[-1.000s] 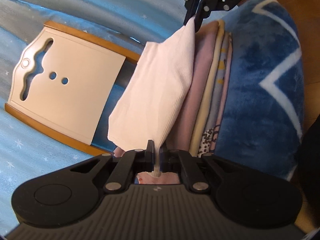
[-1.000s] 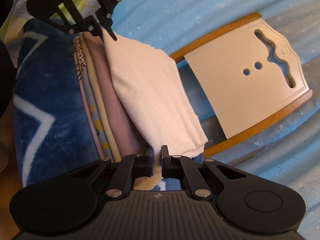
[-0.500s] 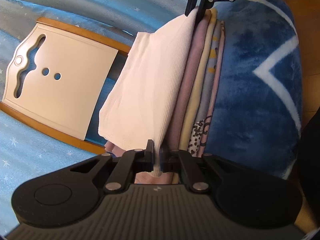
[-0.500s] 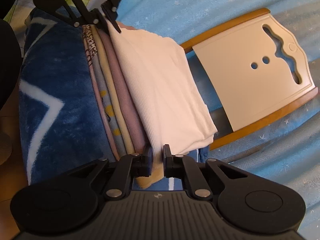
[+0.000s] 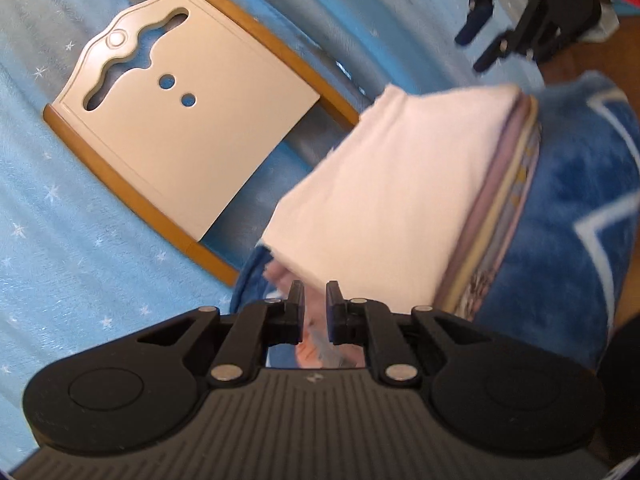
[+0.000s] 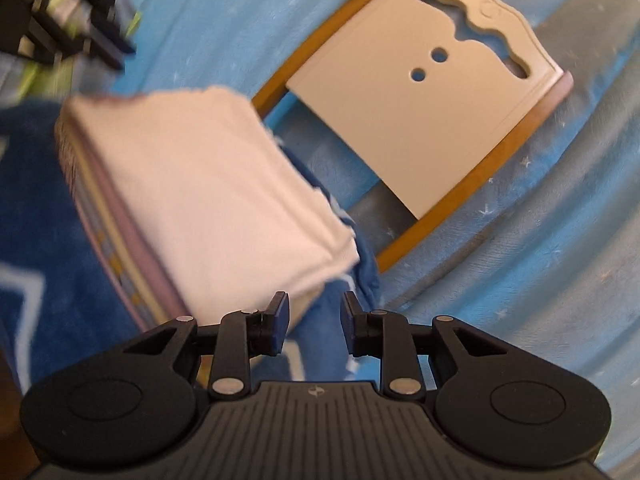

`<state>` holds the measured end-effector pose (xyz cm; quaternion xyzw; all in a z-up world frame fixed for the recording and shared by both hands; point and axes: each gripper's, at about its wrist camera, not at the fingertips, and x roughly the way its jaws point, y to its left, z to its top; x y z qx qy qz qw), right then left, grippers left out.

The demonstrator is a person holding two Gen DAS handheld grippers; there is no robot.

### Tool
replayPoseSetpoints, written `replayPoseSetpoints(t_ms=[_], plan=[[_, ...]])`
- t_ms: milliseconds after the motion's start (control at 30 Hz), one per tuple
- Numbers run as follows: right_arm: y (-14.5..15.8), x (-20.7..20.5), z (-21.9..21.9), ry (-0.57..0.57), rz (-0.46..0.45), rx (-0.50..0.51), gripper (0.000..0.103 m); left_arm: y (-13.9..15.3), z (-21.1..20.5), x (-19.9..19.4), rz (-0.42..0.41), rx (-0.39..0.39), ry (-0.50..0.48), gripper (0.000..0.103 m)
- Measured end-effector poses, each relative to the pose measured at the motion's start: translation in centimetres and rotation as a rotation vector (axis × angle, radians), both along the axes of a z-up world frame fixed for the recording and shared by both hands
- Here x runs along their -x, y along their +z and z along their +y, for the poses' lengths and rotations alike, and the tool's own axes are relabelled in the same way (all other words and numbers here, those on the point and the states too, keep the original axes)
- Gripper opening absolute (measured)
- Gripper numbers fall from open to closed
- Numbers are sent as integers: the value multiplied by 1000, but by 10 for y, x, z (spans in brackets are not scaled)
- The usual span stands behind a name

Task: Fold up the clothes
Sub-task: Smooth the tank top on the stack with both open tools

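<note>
Motion blur softens the white garment [image 5: 392, 184] and the stack edges [image 5: 504, 216] beneath it; individual layers cannot be counted. The garment covers all but the edges of the stack. Upper right of the left view, the right gripper [image 5: 480, 46] is blurred and cut off by the frame. Upper left of the right view, the left gripper [image 6: 116, 50] is likewise blurred and cropped. The blanket [image 5: 568, 216] runs off the right edge.
</note>
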<state>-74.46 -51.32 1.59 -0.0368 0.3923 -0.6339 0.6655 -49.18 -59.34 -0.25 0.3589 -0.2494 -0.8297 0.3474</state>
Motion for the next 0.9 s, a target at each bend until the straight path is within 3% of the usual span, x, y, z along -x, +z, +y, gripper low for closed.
replayPoseSetpoints(t_ms=[167, 233, 333, 467, 667, 767, 900], plan=[[15, 2, -20, 47, -377, -82, 26, -14, 3, 23, -18, -60, -61, 13], [9, 2, -24, 56, -451, -134, 26, -28, 3, 25, -53, -59, -65, 12], [-7, 1, -21, 51, -434, -192, 26, -37, 2, 20, -68, -59, -60, 10], [-4, 12, -18, 18, -492, -176, 26, -33, -1, 14, -53, -62, -46, 13], [5, 11, -21, 20, -516, -150, 29, -18, 8, 23, 49, -82, -68, 18], [-2, 4, -29, 27, -470, -190, 29, -29, 13, 34, 16, -87, -97, 20], [16, -2, -45, 61, -472, -151, 29, -40, 11, 35, 1, -98, -91, 18]])
